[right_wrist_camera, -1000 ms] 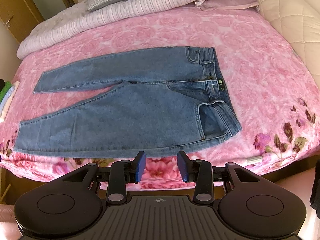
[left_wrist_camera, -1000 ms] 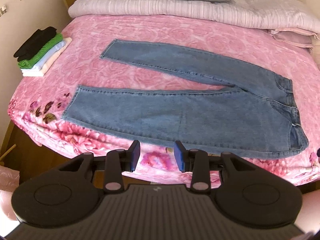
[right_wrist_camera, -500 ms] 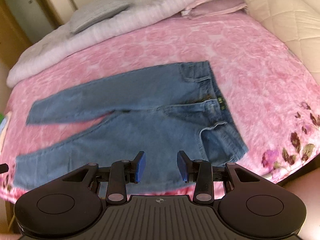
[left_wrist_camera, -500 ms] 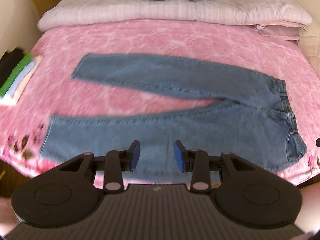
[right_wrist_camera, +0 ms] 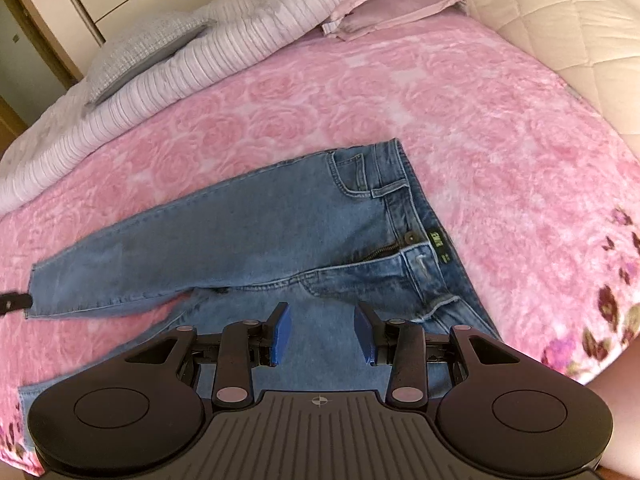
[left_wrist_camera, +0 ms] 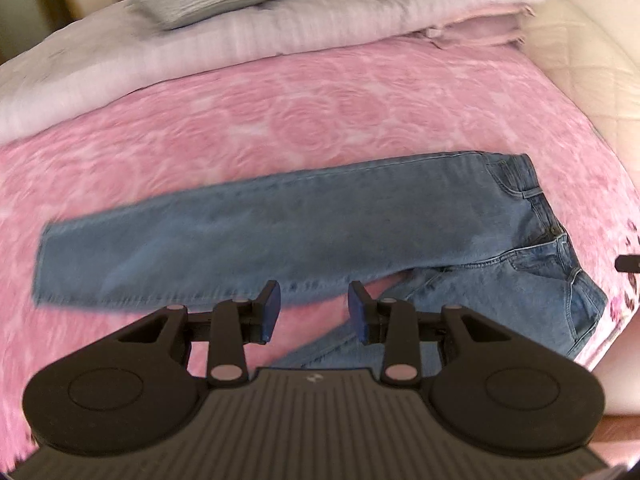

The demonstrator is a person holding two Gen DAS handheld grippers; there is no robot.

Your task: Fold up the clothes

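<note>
One pair of jeans (right_wrist_camera: 256, 236) lies flat on the pink bedspread (right_wrist_camera: 460, 120), with two grippers above its near side.

Left gripper (left_wrist_camera: 314, 308) and right gripper (right_wrist_camera: 322, 332) both have jaws spread and nothing between them. Since a second ago both have come in from the bed's near edge to over the denim. One pillow (right_wrist_camera: 140, 52) lies at 11 o'clock; open bedspread runs from 12 to 3 o'clock.

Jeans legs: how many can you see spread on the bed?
2. Far leg lies flat across the bedspread; near leg runs beneath the right gripper, its lower part hidden.
</note>
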